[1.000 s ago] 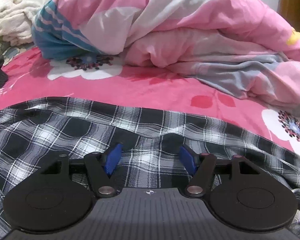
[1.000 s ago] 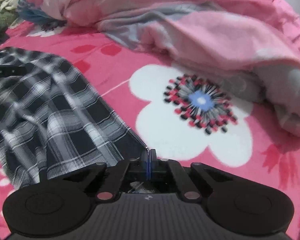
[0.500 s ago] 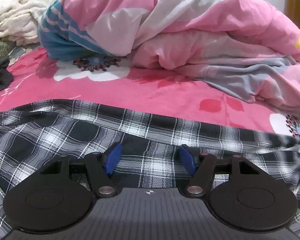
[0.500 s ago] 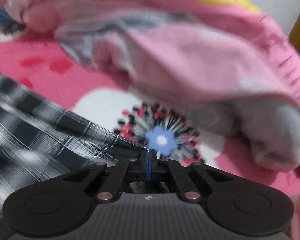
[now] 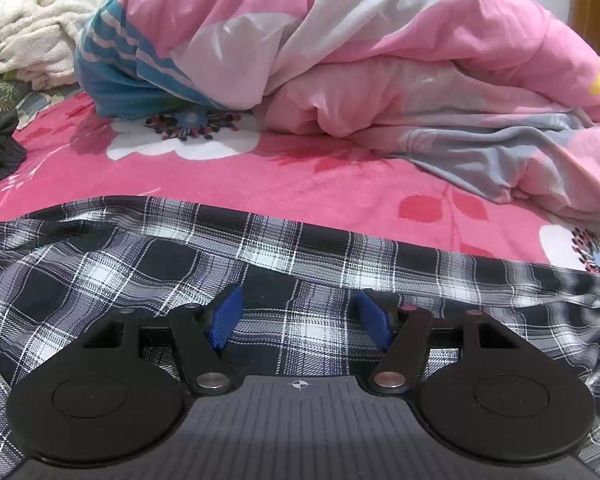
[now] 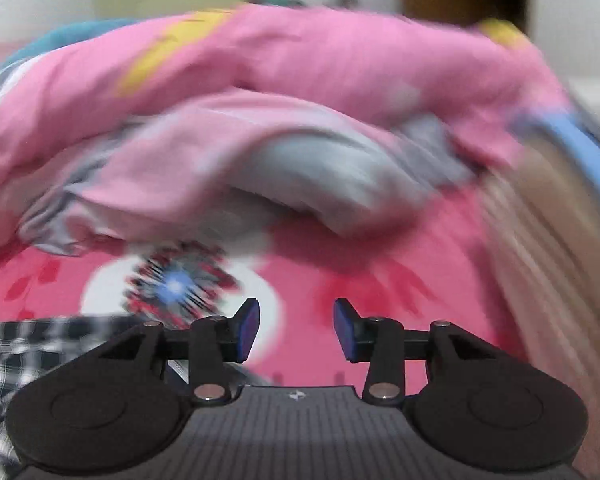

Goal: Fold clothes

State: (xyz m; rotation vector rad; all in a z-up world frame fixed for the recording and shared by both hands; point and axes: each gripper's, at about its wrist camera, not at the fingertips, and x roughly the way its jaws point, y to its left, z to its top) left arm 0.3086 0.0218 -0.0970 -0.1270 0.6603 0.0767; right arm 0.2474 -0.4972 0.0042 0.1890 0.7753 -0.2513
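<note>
Here, blurred right tongs [image 6: 296, 330] opening, empty, plaid shirt [image 6: 4, 344] cut off

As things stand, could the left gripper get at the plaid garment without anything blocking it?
Probably yes. The left gripper has its blue pads apart right over the plaid garment, with no other item between them. The pink quilt lies farther back on the bed.
</note>
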